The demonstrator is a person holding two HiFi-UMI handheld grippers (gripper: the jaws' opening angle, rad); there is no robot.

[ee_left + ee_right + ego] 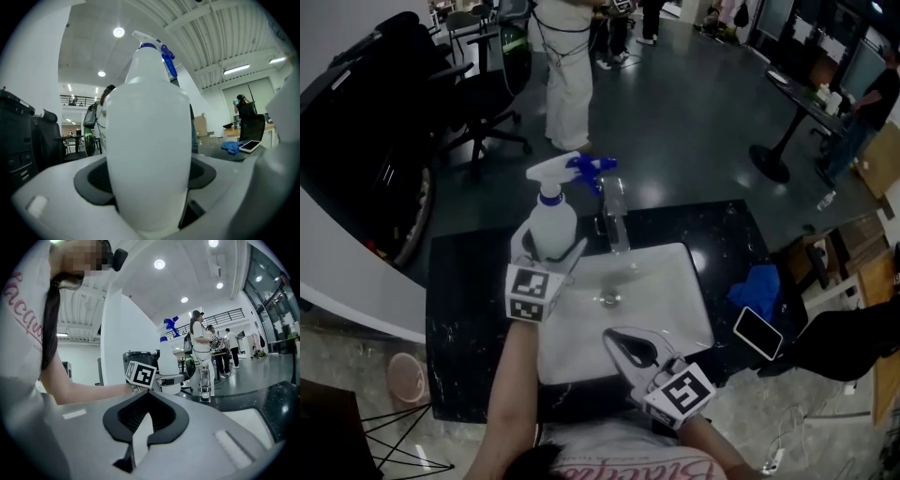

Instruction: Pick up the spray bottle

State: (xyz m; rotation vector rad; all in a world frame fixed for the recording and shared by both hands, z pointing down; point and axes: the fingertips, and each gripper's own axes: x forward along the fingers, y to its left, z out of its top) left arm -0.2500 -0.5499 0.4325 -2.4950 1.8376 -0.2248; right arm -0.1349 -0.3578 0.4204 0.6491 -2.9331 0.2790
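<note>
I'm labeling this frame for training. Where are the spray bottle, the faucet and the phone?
spray bottle (551, 228): head view, on its white body.
faucet (617, 220): head view, midway along its body.
phone (757, 332): head view, on its dark screen.

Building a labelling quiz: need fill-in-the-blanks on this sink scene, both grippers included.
The left gripper grips a white plastic spray bottle with a ___ trigger.
The right gripper holds ___.
In the head view, the metal faucet stands to the bottle's ___.
Missing: blue; nothing; right.
</note>
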